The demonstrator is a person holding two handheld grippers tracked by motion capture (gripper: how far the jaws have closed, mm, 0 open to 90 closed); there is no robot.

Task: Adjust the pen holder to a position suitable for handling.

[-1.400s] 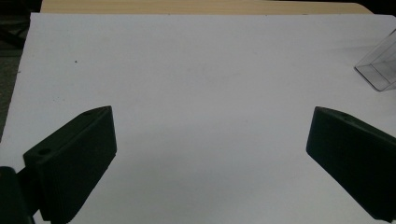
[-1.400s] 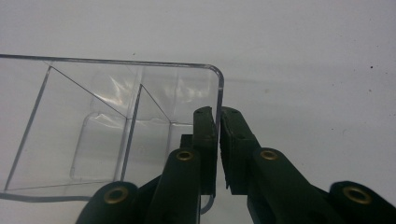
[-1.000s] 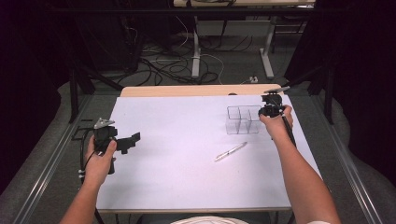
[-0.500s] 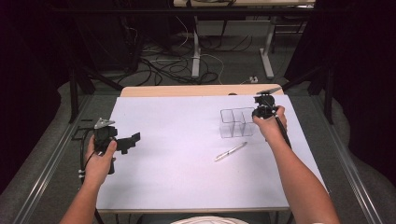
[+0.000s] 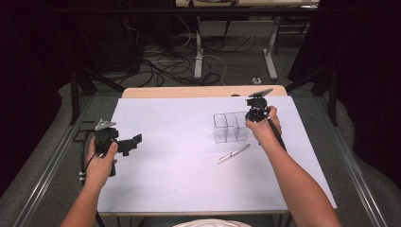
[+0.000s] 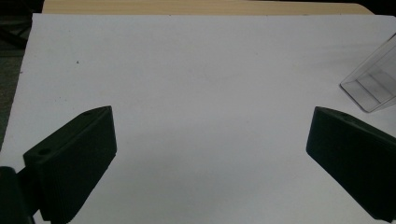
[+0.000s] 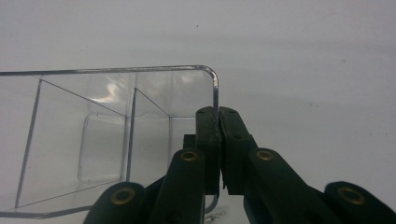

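Observation:
A clear plastic box (image 5: 230,126) with two compartments stands on the white table (image 5: 189,161) at the right of the middle. My right gripper (image 5: 250,119) is shut on the box's right wall, and the right gripper view shows that wall (image 7: 216,100) pinched between the two jaws. A silver pen (image 5: 233,153) lies on the table just in front of the box. My left gripper (image 5: 136,142) is held open near the table's left edge, pointing right, with nothing between its jaws. A corner of the clear box (image 6: 373,81) shows at the right of the left gripper view.
A wooden strip (image 5: 203,91) runs along the table's far edge. Beyond it, cables (image 5: 165,66) and metal table legs (image 5: 270,52) stand on a dark floor. Dark rails (image 5: 42,165) flank the table on both sides.
My right gripper has moved left across the table, and the clear box has slid left with it. The left gripper has stayed in place.

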